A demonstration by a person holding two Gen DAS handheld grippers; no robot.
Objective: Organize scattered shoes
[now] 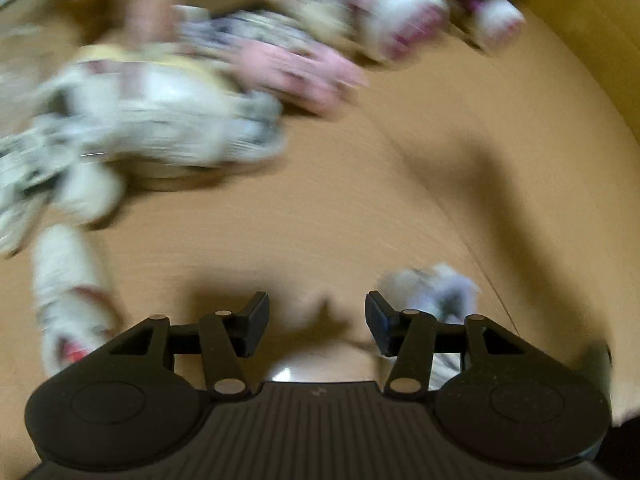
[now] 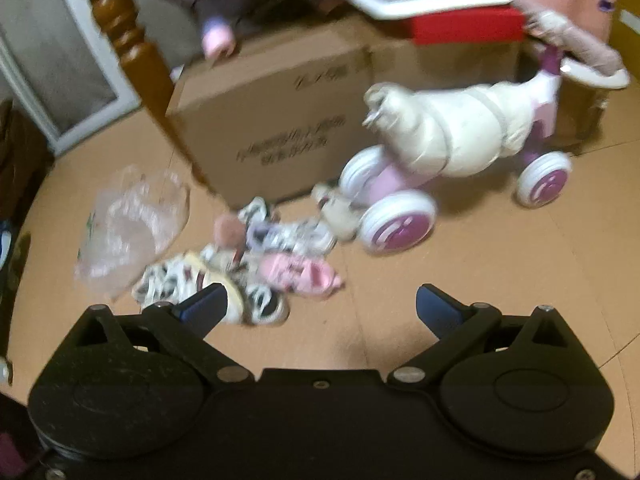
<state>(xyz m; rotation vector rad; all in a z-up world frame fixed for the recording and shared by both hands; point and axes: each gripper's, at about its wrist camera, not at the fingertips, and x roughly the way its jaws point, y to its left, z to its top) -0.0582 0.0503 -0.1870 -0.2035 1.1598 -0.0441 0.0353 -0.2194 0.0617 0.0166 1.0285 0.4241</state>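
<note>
My left view is smeared by motion: the shoe pile point(image 1: 168, 92) runs into streaks, pairs untellable. A small shoe point(image 1: 436, 286) sits half hidden behind my left gripper point(image 1: 317, 316). Box lettering point(image 2: 292, 140) is unreadable.

Cardboard box point(image 2: 276, 120), ride-on toy point(image 2: 460, 160) (cloth-draped), crumpled plastic bag point(image 2: 132, 224), tan floor point(image 2: 500, 264)

Matt brown cardboard box point(image 2: 272, 132) on smooth tan floor point(image 2: 480, 272); beside it, crinkled clear plastic bag point(image 2: 136, 220), glossy turned wooden post point(image 2: 132, 44), glossy plastic ride-on toy point(image 2: 460, 168).
</note>
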